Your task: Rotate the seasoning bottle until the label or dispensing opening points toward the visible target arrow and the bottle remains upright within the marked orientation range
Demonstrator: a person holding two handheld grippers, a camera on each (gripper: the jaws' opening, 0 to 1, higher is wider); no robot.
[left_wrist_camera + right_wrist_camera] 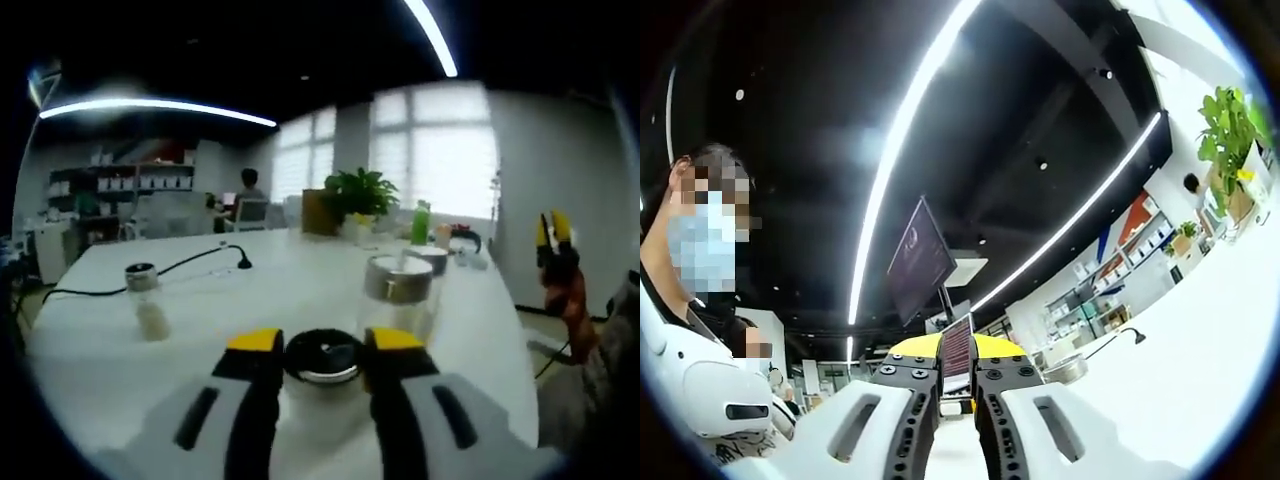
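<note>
Tool [322,345] seemingly around bottle [322,365]

Left level over table [300,280]; right ceilingward.

No legible text, brand, number or sign found in either view. The laptop screen [956,355] between the right gripper's fingers shows lines of writing too small to read. The hanging monitor [920,260] bears a faint round emblem, unreadable.
</note>
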